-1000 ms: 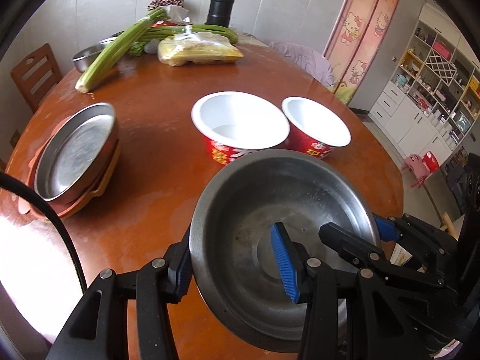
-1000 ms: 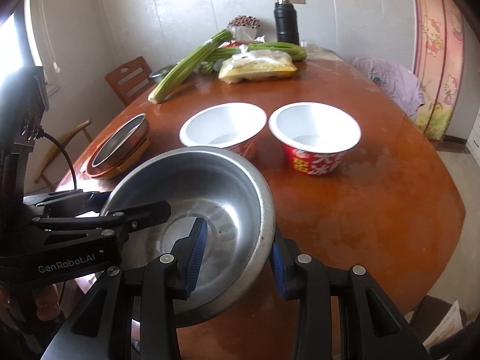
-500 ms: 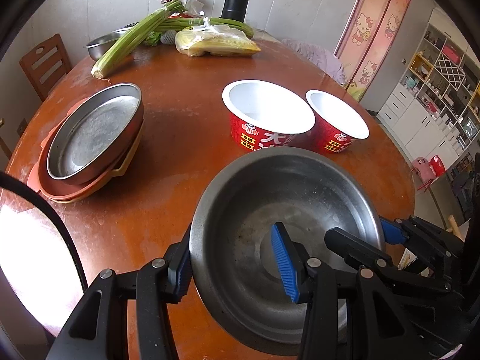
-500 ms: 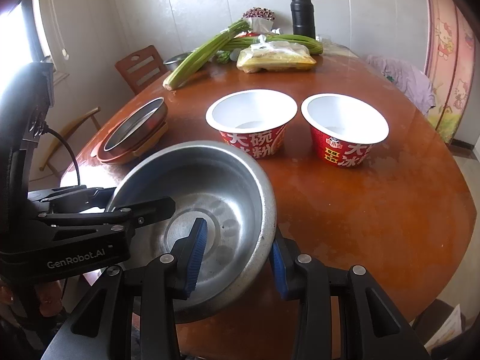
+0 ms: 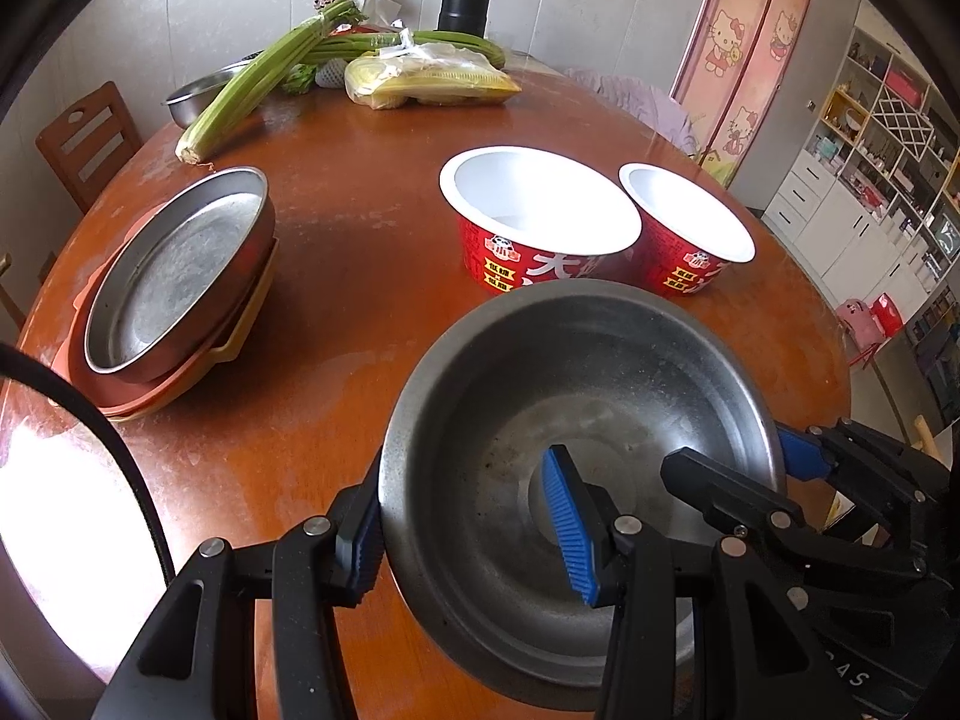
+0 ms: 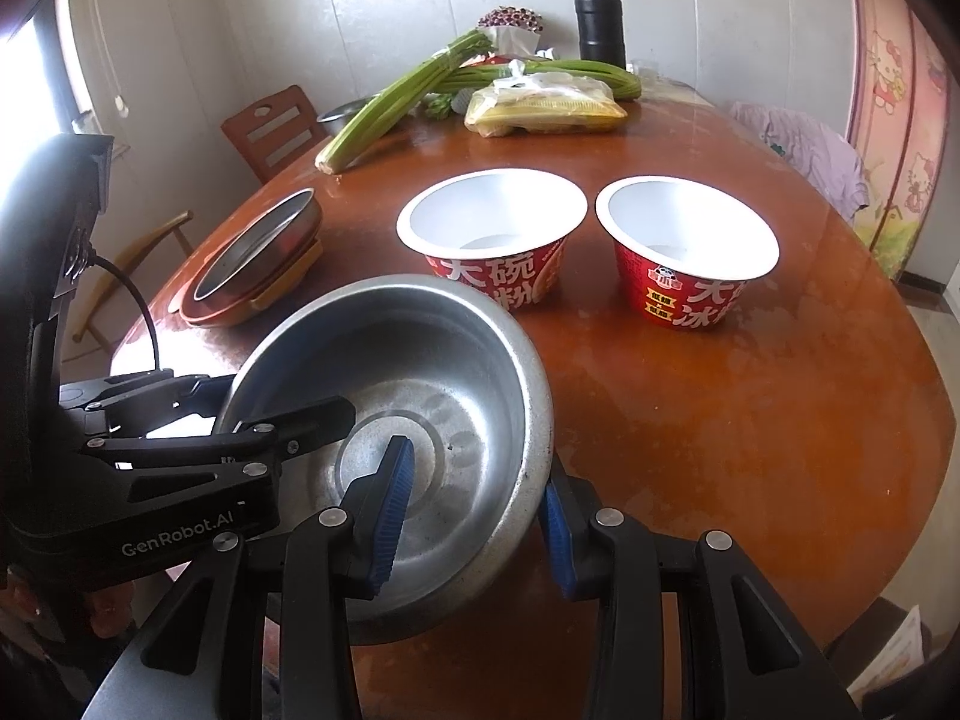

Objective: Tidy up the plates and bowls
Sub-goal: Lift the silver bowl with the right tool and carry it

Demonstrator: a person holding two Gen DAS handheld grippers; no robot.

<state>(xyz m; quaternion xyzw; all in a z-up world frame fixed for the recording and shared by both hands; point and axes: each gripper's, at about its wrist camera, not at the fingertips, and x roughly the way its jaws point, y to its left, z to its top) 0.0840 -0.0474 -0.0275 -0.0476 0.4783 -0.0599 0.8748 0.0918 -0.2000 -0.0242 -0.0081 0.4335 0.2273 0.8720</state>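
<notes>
Item: steel bowl point(image 5: 576, 468), carried above the bench point(image 5: 372, 276), my left tongs point(image 5: 468, 516) and right tongs point(image 6: 474, 504) each clamped on opposite rims; risk: uneven pull tips it, or it clips the red bowls point(image 6: 492, 240) ahead.

Both wrist cameras look steeply down, close, sharing the steel bowl point(image 5: 576, 420).

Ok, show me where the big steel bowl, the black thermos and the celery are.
steel bowl point(image 5: 540, 396): left wrist view, inner wall.
black thermos point(image 6: 600, 30): right wrist view, middle of its body.
celery point(image 5: 258, 75): left wrist view, middle of the stalks.
</notes>
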